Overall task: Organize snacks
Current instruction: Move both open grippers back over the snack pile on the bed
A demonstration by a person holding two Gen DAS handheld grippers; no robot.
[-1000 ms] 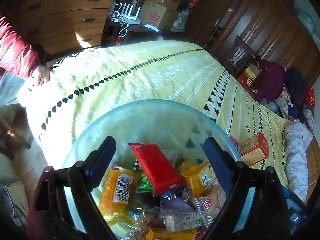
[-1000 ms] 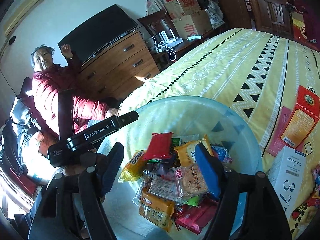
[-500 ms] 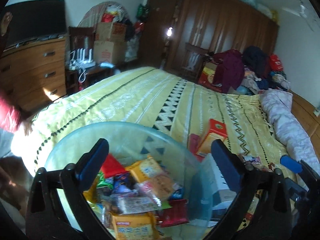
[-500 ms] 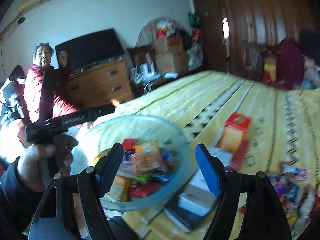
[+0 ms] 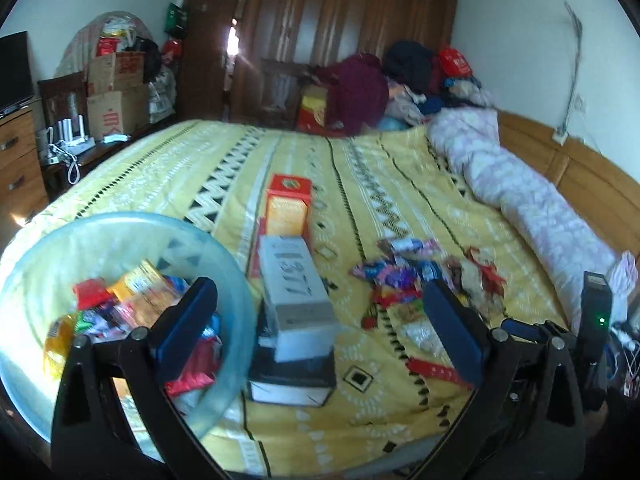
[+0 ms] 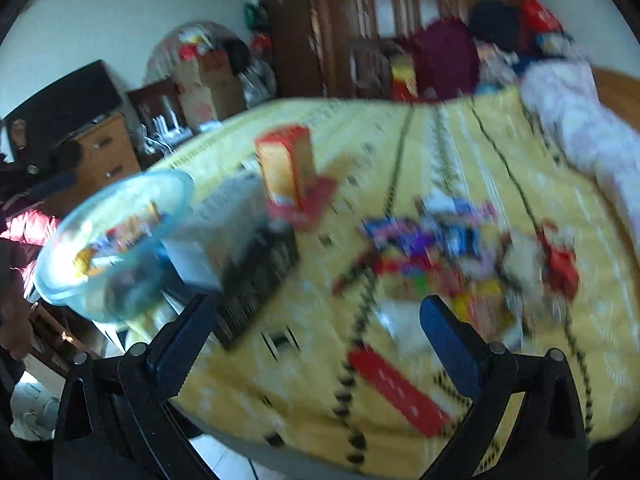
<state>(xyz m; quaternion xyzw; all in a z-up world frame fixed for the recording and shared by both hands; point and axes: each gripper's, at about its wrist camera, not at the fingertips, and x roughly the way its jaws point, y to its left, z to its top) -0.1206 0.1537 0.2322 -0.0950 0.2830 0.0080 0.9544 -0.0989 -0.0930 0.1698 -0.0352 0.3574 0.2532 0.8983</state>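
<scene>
Bedroom: white walls (image 5: 516, 20); dark wooden wardrobe (image 5: 340, 32) along the far wall; bed (image 5: 224, 168) under a yellow patterned cover; wooden dresser (image 5: 16, 168) at left with a television (image 5: 14, 68) on it; stacked cardboard boxes (image 5: 116, 92); heaped clothes (image 5: 408, 76); daylight.

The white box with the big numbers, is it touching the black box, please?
Touching: the left wrist view shows the white box lying stacked directly on the black box.

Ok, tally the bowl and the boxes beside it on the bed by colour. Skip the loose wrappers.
Clear bowl: 1
Orange box: 1
White box: 1
Black box: 1
Total: 4
</scene>
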